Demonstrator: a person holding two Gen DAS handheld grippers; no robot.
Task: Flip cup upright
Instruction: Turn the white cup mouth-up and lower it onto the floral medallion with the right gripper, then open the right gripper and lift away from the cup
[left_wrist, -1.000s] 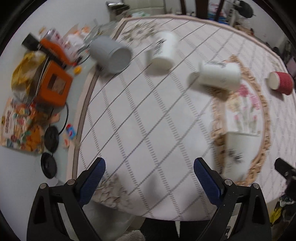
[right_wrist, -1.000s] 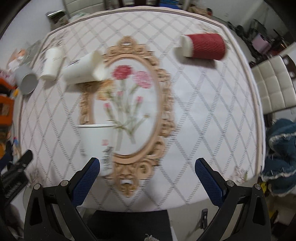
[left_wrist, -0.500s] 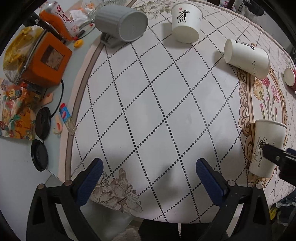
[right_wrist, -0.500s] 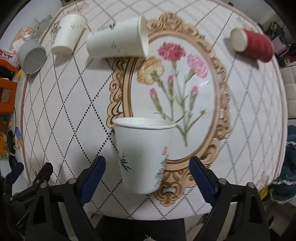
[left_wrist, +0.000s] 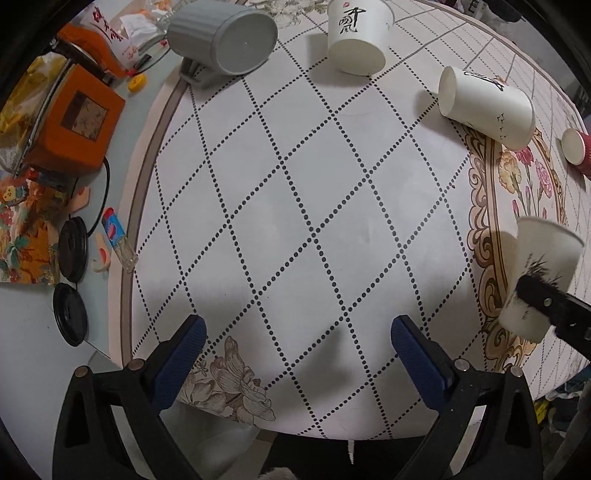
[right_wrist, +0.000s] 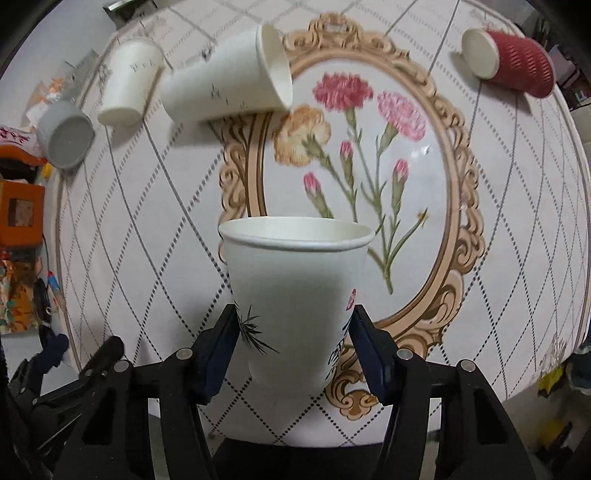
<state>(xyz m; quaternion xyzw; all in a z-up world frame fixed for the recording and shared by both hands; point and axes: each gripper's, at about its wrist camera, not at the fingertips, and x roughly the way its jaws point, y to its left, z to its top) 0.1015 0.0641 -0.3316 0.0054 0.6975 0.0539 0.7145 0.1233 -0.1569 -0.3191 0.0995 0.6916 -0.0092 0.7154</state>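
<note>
Where the left wrist view reaches its right edge, the red ribbed cup (left_wrist: 580, 151) is cut off, and the paper cup (left_wrist: 543, 277) there is blurred and partly covered by a black finger of the right hand-held gripper (left_wrist: 550, 302). Whether that cup's base touches the cloth cannot be told from either view. The clutter to the left of the cloth is small and distorted; an orange box (left_wrist: 74, 122) and two black lids (left_wrist: 72, 291) can be made out.

The desk (left_wrist: 22, 387) is pale grey and carries a white cloth (left_wrist: 295, 206) with a dotted diamond pattern and an ornate gold oval frame (right_wrist: 461, 206) around printed carnations. On the cloth, a grey ribbed mug (left_wrist: 225, 37) lies on its side, a white cup with black calligraphy (left_wrist: 358, 35) stands near it, and another white cup (right_wrist: 225, 85) lies on its side at the frame's upper left. The red ribbed cup (right_wrist: 517, 62) lies on its side at the far right. Chairs and dark furniture edge the room beyond.

The right hand-held gripper (right_wrist: 295, 343) is clamped on the paper cup (right_wrist: 295, 295), its blue pads pressing the lower wall on both sides; the cup is upright, mouth up, over the frame's lower left part. The left hand-held gripper (left_wrist: 295, 343) is spread wide with nothing between its fingers, above the bare cloth.
</note>
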